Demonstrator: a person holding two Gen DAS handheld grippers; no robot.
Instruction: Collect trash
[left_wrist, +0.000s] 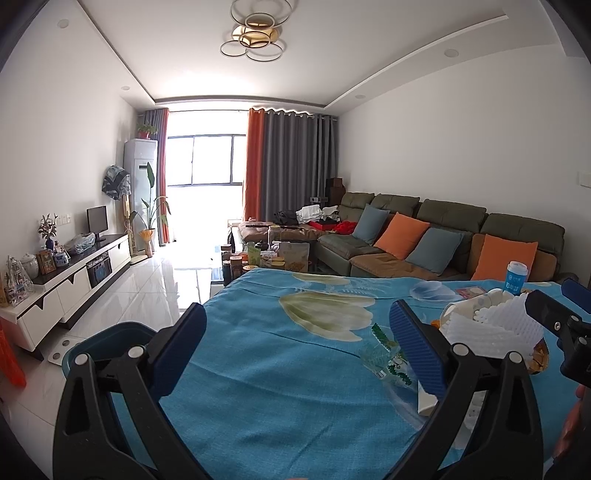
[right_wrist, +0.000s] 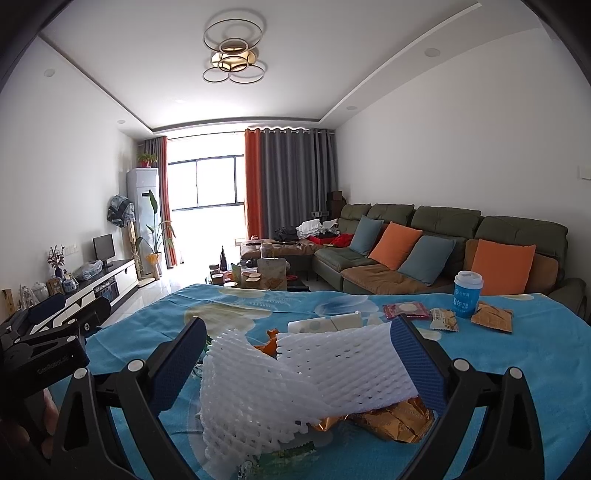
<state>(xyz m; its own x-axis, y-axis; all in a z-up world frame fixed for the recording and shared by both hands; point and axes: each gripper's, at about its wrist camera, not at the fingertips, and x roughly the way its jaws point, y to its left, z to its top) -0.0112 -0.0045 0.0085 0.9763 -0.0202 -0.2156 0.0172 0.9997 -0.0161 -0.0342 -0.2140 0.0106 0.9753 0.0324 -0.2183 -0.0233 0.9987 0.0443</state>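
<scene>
While both grippers hang over a table draped in a blue floral cloth (left_wrist: 280, 387), the right gripper (right_wrist: 295, 365) has a white foam net (right_wrist: 295, 380) lying between its blue-padded fingers (right_wrist: 417, 365); the net's right edge lies against the right-hand pad, but the left-hand pad stands clear of it, so the jaws are spread apart and whether they actually pinch the net cannot be told. Under the net sit a crumpled gold wrapper (right_wrist: 391, 421) and, nearer the camera, a green-printed clear wrapper (right_wrist: 291, 452), with an orange scrap (right_wrist: 269, 343) and a white tube (right_wrist: 325, 323) just behind. Farther right on the cloth stand a blue paper cup (right_wrist: 467, 295) with a lid, a red-edged sachet (right_wrist: 406, 310), a small snack packet (right_wrist: 445, 319) and a brown packet (right_wrist: 493, 317), all near one another. The left gripper (left_wrist: 295, 339) holds nothing, its fingers wide apart above bare cloth, and the right-hand pad sits just beside the clear wrapper. A dark teal bin (left_wrist: 107, 339) shows behind its left finger, beside the table edge. From the left wrist view the right gripper appears at the far right, with the foam net in front of it. A green sofa (left_wrist: 454, 236) with orange and blue cushions lines the wall beyond.
</scene>
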